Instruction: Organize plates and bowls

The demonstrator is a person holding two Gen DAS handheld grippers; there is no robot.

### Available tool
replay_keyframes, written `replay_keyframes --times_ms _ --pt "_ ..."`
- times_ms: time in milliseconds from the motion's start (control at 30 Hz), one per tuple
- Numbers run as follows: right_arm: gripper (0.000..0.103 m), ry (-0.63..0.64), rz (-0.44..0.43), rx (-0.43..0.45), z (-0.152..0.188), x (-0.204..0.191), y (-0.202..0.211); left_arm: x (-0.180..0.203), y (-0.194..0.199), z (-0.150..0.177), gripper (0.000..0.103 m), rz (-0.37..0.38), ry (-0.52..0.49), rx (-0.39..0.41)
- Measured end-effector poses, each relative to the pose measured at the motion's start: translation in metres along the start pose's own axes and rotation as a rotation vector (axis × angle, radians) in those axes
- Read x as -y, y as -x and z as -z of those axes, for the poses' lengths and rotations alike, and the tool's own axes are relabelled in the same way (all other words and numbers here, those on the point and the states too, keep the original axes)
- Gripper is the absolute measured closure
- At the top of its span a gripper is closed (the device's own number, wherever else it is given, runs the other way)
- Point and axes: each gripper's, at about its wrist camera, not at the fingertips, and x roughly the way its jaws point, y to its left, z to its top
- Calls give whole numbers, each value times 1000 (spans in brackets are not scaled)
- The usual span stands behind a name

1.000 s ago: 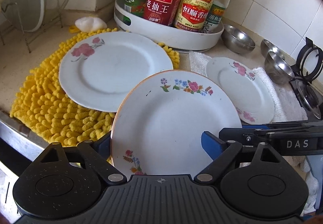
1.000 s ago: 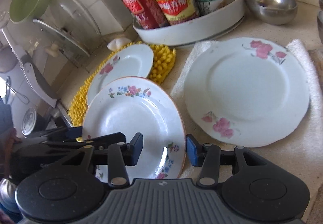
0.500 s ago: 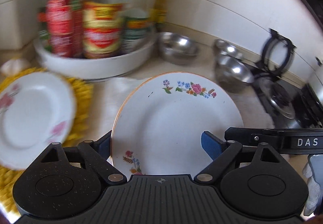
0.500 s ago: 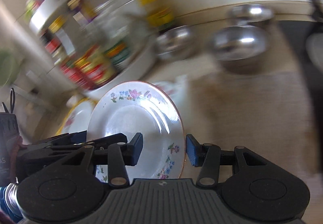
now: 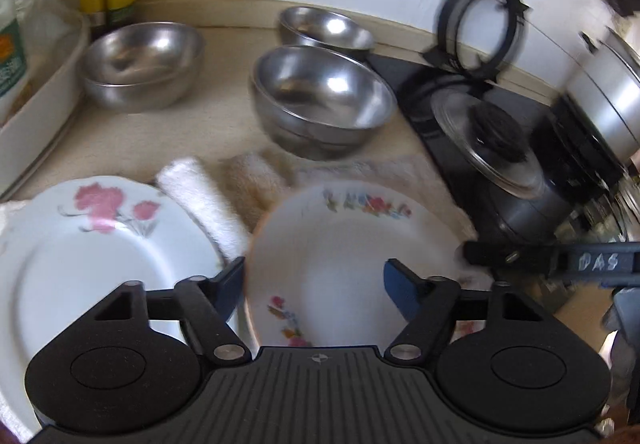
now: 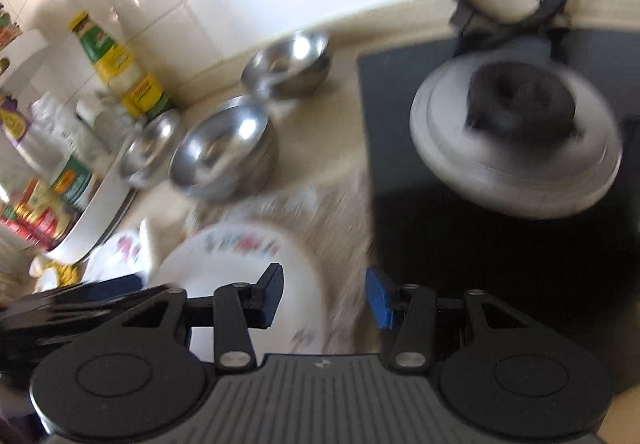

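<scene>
A white plate with small multicoloured flowers (image 5: pixel 340 256) is held between my two grippers above a white towel (image 5: pixel 200 196). My left gripper (image 5: pixel 314 284) has its jaws around the plate's near rim, shut on it. My right gripper (image 6: pixel 324 298) straddles the plate's right rim (image 6: pixel 240 264) and also grips it; its black body (image 5: pixel 560 260) shows in the left wrist view. A white plate with pink flowers (image 5: pixel 88 244) lies on the towel to the left. Three steel bowls (image 5: pixel 324 96), (image 5: pixel 140 60), (image 5: pixel 324 28) stand behind.
A white tray of sauce bottles (image 5: pixel 44 56) stands at the far left. A black stove (image 6: pixel 500 224) with a lidded pot (image 6: pixel 516 148) is at the right, with a round black-framed lid (image 5: pixel 480 32) against the tiled wall.
Both grippers have carried the flowered plate to the right, away from the yellow mat and the bottle tray, to above the towel near the steel bowls and stove.
</scene>
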Motion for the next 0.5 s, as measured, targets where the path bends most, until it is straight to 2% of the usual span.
replay_keyframes --times_ms 100,233,367,500 --pt "49 54 -68 3 -13 -8 -7 -7 18 -2 20 -48 29 68" --pt "49 180 -204 -39 -11 -49 -22 -22 50 3 15 -150 103 143" --pt "49 277 -279 -87 -5 -92 -38 -42 65 15 14 -242 181 148" --pt "49 362 -312 -119 5 -136 -49 -64 76 29 14 -302 222 134"
